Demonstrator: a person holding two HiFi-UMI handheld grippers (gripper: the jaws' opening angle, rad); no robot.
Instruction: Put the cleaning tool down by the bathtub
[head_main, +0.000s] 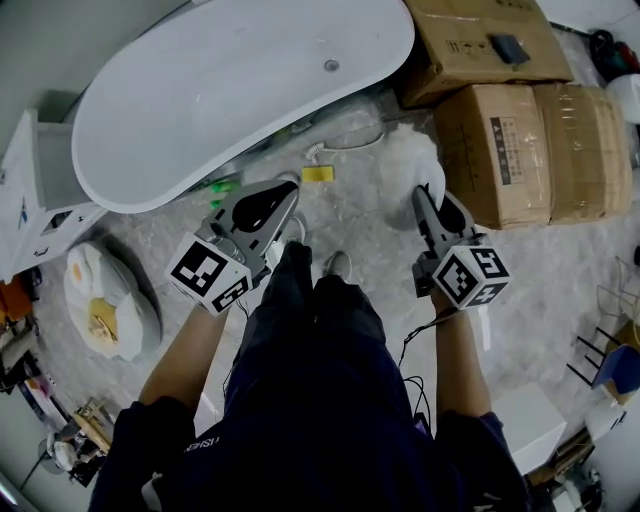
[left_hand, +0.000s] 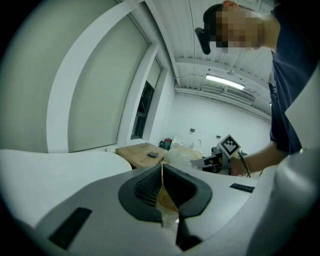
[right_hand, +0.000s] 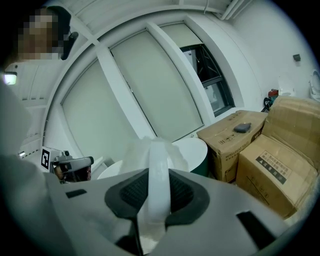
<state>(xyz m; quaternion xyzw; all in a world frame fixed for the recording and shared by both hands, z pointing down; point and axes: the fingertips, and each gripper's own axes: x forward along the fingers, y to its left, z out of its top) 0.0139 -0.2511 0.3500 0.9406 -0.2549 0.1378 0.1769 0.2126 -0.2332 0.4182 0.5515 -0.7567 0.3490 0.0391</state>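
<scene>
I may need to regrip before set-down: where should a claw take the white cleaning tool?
By its narrow white handle, where the right claw clamps it now, coming from the end opposite the fluffy head. The handle looks slim and firm enough to fit between the pads; the head is bulky and soft.

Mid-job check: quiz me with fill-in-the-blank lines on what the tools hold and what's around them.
The right tool clamps a cleaning implement whose colour is ______.
The jaws of the left tool are ______.
Beyond both tools lies a white ______.
At the head view's right stand cardboard ______.
Missing: white; shut; bathtub; boxes.
</scene>
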